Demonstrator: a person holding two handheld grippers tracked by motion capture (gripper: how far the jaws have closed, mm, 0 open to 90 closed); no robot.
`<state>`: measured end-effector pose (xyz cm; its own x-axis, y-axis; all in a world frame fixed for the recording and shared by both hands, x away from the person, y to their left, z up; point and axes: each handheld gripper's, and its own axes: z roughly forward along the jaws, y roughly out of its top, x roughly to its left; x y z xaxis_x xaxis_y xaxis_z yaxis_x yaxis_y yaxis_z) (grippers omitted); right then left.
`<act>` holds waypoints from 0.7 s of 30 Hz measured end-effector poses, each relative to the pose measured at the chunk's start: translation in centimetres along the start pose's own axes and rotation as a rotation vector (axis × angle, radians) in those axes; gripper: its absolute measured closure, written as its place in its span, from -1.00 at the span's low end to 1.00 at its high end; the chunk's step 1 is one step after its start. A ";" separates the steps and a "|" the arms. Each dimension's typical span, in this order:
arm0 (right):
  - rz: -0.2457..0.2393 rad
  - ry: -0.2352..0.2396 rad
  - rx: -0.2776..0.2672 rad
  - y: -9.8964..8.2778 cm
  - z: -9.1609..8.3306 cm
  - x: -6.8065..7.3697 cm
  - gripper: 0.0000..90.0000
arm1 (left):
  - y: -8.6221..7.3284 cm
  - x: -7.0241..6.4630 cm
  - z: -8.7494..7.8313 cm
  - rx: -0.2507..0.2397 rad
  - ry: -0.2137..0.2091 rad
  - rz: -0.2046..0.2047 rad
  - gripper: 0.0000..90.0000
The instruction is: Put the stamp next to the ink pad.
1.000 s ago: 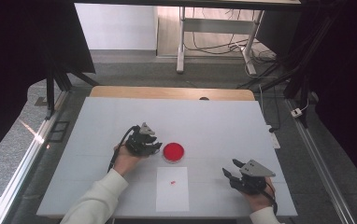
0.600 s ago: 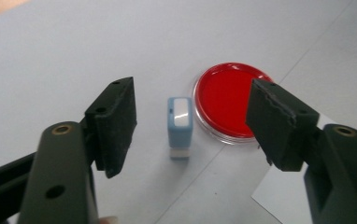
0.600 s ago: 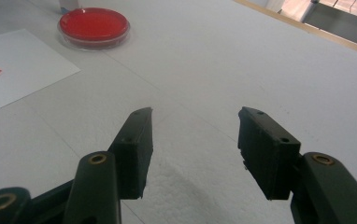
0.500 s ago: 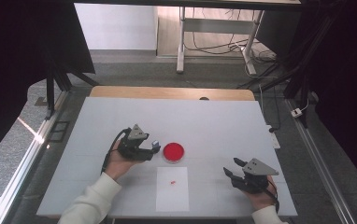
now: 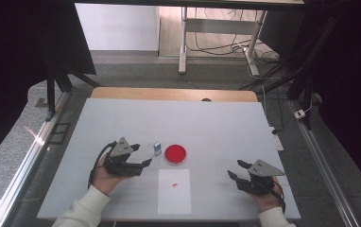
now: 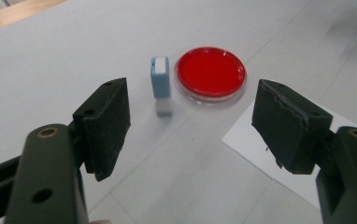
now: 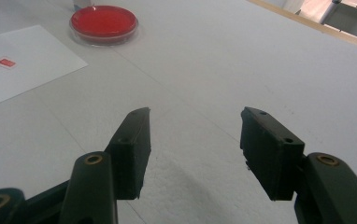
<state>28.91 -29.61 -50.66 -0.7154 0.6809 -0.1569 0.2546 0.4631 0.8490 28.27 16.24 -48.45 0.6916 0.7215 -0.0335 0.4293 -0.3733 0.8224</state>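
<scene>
White table [image 5: 122, 123] bearing, in descending size, paper sheet [image 5: 174, 190], red dish [image 5: 175, 154] and small blue block [image 5: 157, 148], the block upright just left of the dish, not quite touching. Left gripper [image 5: 141, 166] just opened, jaws wide apart and empty, block ahead of them, nearer the left jaw; right gripper [image 5: 236, 175] well right of the dish, jaws apart, nothing between. Advised: withdraw straight back, clear of block and dish.

high: overhead, forward-down – far | gripper views: low, close | shared: red dish [image 5: 175, 154]
</scene>
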 end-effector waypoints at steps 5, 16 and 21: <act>0.001 0.000 0.007 -0.2 -0.2 -0.4 -0.05 | -2.1 0.0 -1.1 0.004 0.002 -0.025 -0.38; -0.007 0.005 0.023 -0.8 -0.4 -1.0 -0.05 | -4.9 0.2 -3.2 0.020 0.017 -0.061 -0.38; -0.008 0.006 0.020 -0.8 -0.3 -0.9 -0.05 | -4.9 -0.1 -3.2 0.019 0.011 -0.047 -0.36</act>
<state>29.19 -30.77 -51.01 -0.7215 0.6736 -0.1605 0.2615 0.4796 0.8376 24.25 19.88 -50.63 0.6642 0.7447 -0.0654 0.4724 -0.3502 0.8088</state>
